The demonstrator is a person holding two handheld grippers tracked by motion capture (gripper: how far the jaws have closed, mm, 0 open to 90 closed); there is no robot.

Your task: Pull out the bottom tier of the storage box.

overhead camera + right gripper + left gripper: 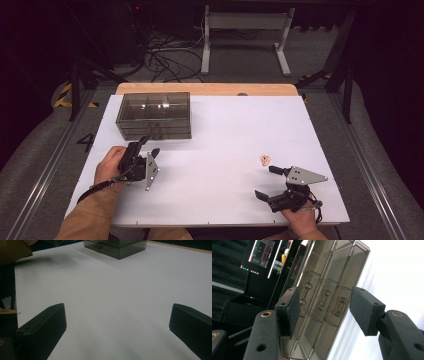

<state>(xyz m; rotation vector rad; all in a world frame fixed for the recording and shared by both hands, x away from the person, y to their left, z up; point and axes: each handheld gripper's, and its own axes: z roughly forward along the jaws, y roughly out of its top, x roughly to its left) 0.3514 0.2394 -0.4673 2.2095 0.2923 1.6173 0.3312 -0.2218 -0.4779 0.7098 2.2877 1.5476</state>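
Drawer box [329, 287] sits just ahead of the left claw [324, 308] — jaws apart, gripping nothing.

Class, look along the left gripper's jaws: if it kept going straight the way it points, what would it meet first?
Probably the drawer box: the open left gripper points at its small handles.

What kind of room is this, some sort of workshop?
More likely a lab set up for recording handling work. A white table stands on grey carpet with loose cables behind it, and a person holds a claw in each hand, the left claw near a smoky plastic drawer box.
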